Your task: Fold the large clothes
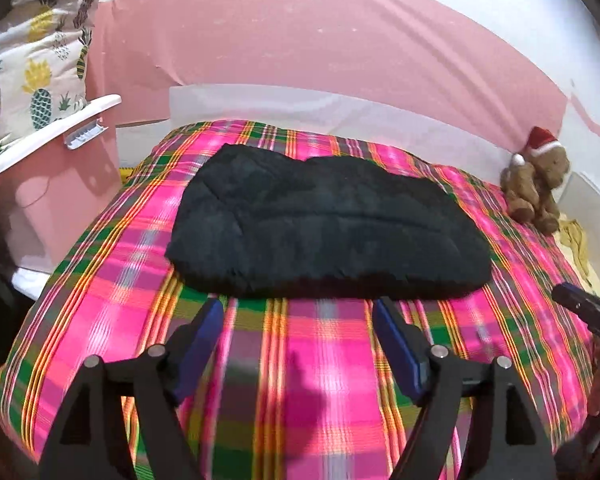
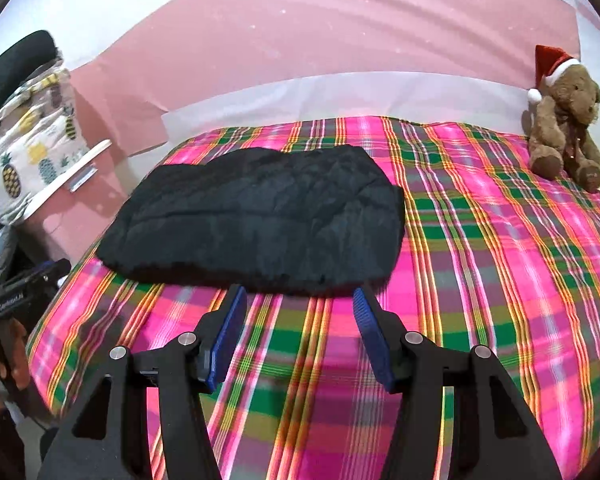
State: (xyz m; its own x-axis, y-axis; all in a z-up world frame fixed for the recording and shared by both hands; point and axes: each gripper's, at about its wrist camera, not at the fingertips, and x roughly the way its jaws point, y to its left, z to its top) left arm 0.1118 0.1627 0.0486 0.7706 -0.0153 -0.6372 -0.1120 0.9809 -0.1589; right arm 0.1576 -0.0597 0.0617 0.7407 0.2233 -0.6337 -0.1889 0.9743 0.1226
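Left wrist view, left to right: pineapple-print pillow at upper left, sitting on a white plastic piece. Pink sheet covers the wall behind. Black folded garment lies flat at frame centre on the pink-green plaid bedspread, far half of the bed. Left gripper at bottom centre, blue pads spread apart, nothing between them, tips just short of the garment's near edge, not touching it. Teddy bear in a Santa hat at the right edge, against the wall. The right gripper's tip pokes in at lower right.

Right wrist view: same pillow at left, part of the left gripper at the left edge, state not readable from here. Garment left of centre. Right gripper at bottom centre, jaws apart and empty, tips near the garment's near-right edge. Bear upper right, sitting upright on the bedspread.
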